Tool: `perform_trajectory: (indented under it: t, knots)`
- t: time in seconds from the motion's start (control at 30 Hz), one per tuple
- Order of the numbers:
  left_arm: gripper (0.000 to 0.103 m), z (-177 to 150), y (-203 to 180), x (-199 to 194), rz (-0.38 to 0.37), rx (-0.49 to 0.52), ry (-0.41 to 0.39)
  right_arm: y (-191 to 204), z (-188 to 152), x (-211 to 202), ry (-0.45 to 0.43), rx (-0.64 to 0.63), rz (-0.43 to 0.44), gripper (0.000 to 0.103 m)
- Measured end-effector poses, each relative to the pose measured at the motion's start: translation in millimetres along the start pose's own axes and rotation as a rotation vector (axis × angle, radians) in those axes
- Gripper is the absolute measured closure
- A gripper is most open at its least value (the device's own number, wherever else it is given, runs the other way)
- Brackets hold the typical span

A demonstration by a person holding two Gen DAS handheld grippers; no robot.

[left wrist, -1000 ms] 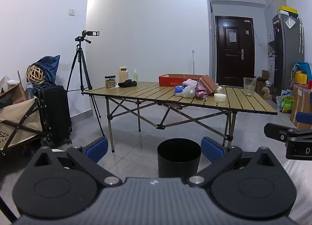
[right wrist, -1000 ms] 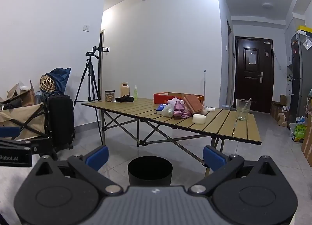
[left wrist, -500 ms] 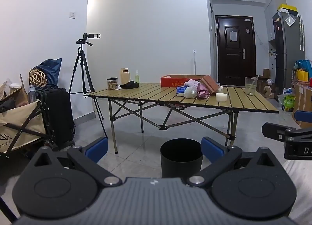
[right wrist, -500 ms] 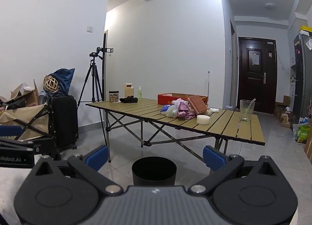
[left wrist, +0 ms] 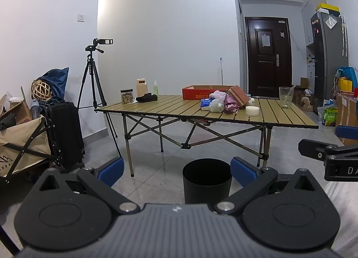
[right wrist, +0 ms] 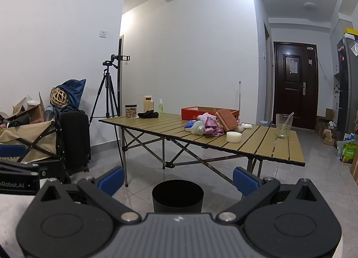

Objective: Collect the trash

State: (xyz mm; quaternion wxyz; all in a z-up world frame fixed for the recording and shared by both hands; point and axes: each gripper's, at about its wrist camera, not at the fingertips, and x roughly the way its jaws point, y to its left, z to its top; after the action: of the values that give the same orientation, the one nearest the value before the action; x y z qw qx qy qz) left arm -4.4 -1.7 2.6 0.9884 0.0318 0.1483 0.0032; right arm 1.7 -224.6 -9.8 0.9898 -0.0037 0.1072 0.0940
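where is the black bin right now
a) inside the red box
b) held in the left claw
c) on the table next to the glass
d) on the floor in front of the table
d: the bin stands on the floor tiles in front of the table, and both the left claw and the right claw are open and empty.
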Motion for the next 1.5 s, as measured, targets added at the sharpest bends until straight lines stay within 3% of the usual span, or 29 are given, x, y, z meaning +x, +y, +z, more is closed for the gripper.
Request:
perform_trajectory:
  t: [1.5]
  knots:
    - [0.0, 1.8, 2.1, 0.6, 0.013, 0.003, -0.005, 0.2, 4.2, -5.7, 0.005, 0.004, 0.027, 0.0]
